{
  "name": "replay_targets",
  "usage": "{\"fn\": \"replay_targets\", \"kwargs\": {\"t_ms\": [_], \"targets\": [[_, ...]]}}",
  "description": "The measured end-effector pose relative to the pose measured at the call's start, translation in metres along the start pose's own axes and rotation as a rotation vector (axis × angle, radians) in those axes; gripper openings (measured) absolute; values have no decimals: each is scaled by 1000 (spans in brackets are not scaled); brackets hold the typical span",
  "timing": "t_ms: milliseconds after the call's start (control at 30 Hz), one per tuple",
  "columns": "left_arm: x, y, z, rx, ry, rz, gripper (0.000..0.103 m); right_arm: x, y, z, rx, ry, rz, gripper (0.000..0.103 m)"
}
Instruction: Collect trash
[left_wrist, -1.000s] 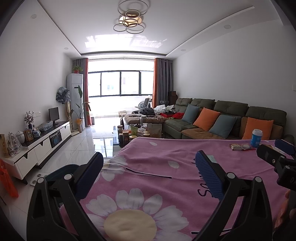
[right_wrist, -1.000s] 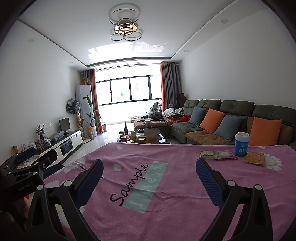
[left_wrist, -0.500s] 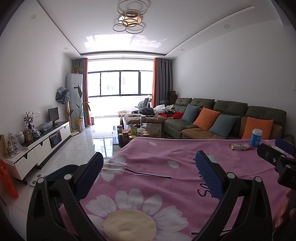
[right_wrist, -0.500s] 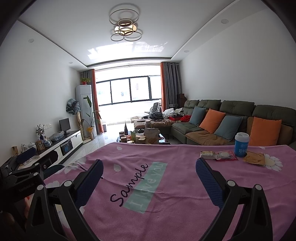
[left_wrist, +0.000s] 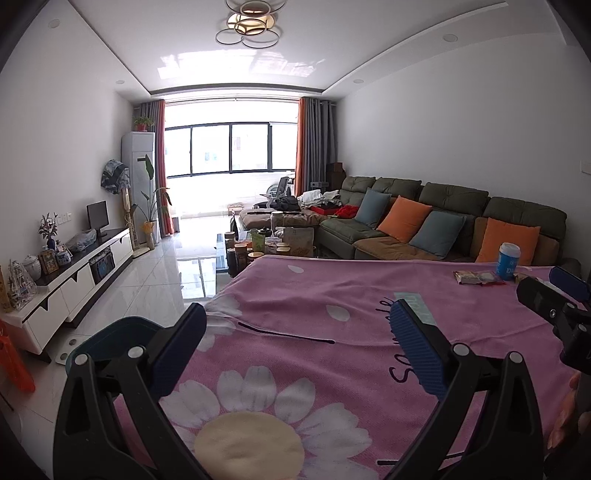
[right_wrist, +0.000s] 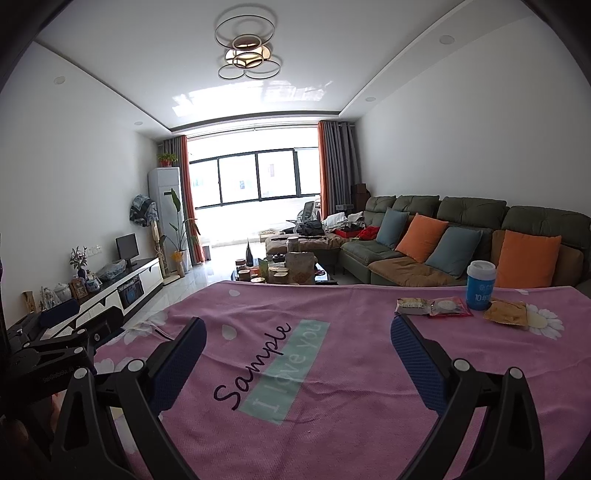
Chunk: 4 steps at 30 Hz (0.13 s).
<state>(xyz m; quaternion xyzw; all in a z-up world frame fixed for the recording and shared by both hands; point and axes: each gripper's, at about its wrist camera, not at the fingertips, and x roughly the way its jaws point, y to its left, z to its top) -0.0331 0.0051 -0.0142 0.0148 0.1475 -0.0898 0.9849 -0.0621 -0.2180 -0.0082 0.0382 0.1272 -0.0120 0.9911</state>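
A blue paper cup with a white lid (right_wrist: 480, 284) stands at the far right of a table covered by a pink flowered cloth (right_wrist: 332, 369). Beside it lie a tan snack wrapper (right_wrist: 413, 305), a red-edged wrapper (right_wrist: 448, 307) and a yellow-brown wrapper (right_wrist: 505, 312). The cup (left_wrist: 508, 260) and wrappers (left_wrist: 476, 277) also show in the left wrist view. My right gripper (right_wrist: 297, 360) is open and empty above the cloth, short of the wrappers. My left gripper (left_wrist: 295, 349) is open and empty over the table's left part. A dark teal bin (left_wrist: 118, 339) sits on the floor by the table's left edge.
A green sofa with orange and blue cushions (right_wrist: 443, 240) runs along the right wall. A coffee table crowded with jars (right_wrist: 280, 271) stands beyond the table. A white TV cabinet (left_wrist: 74, 273) lines the left wall. An orange object (left_wrist: 14, 365) is at the far left.
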Motion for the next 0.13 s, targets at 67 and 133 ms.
{"fn": "replay_targets", "kwargs": {"t_ms": [67, 133], "targets": [[14, 2, 2, -4, 50, -18, 98, 4, -5, 0, 4, 15, -8, 97], [32, 4, 4, -10, 110, -42, 98, 7, -12, -1, 6, 34, -24, 97]]}}
